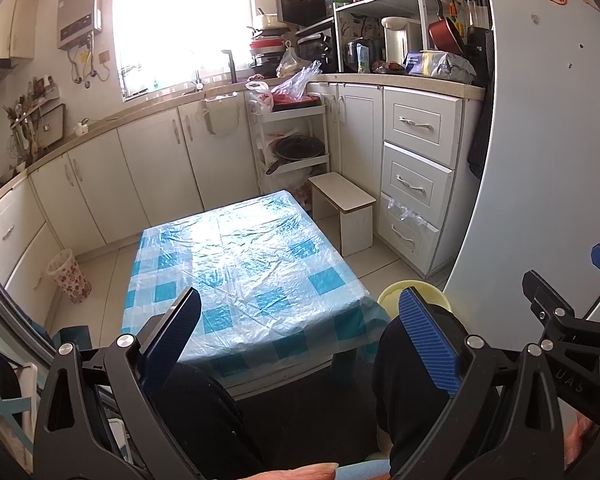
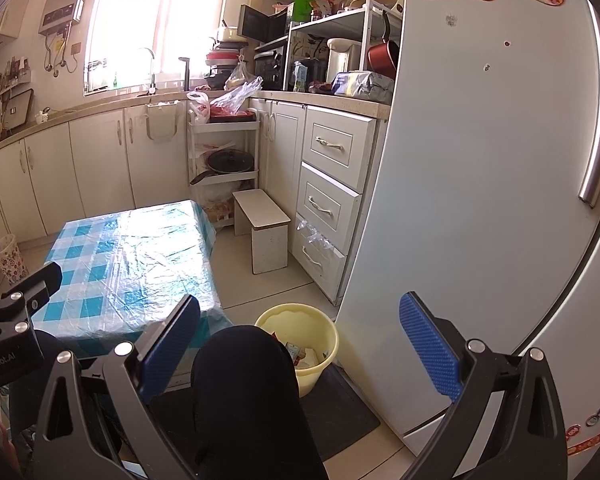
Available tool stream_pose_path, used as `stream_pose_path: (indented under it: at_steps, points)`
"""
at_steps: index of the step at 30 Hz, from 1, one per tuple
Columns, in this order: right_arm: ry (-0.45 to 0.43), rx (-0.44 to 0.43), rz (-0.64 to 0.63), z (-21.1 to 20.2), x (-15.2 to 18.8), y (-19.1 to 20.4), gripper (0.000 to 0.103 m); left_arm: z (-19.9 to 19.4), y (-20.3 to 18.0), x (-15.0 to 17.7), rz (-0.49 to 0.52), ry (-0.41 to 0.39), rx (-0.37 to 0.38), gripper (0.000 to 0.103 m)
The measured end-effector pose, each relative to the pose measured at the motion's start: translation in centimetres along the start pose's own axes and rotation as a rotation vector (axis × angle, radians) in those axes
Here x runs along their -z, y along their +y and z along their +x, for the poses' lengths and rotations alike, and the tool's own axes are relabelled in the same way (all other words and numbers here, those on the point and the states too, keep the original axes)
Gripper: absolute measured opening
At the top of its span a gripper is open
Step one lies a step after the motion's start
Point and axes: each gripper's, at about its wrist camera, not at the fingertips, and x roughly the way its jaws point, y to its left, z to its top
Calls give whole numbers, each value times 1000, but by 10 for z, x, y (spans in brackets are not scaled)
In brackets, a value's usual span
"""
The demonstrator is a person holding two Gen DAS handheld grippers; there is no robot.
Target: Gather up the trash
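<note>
The right gripper (image 2: 300, 344) was held with its blue-padded fingers (image 2: 430, 346) wide apart and nothing between them. Below, a round yellow plastic bucket (image 2: 327, 330) containing packaging scraps (image 2: 302, 356) was seen beside a white refrigerator (image 2: 480, 200), near a low table covered in blue-checked plastic (image 2: 132, 256).

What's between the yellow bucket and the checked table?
Right wrist view: between yellow bucket and table sit bare floor tile and the person's dark-clad knee.

The table cloth (image 1: 252, 264) has blue and white squares. The bucket (image 2: 324, 336) is yellow. The small bin (image 1: 69, 276) is white with red flowers.
</note>
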Motion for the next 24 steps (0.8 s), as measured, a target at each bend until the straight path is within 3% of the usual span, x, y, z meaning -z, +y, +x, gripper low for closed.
stream_pose_path:
  at_steps: [24]
  points:
    - [-14, 26, -22, -2, 0, 3, 96, 3, 2, 1, -3, 2, -8, 95]
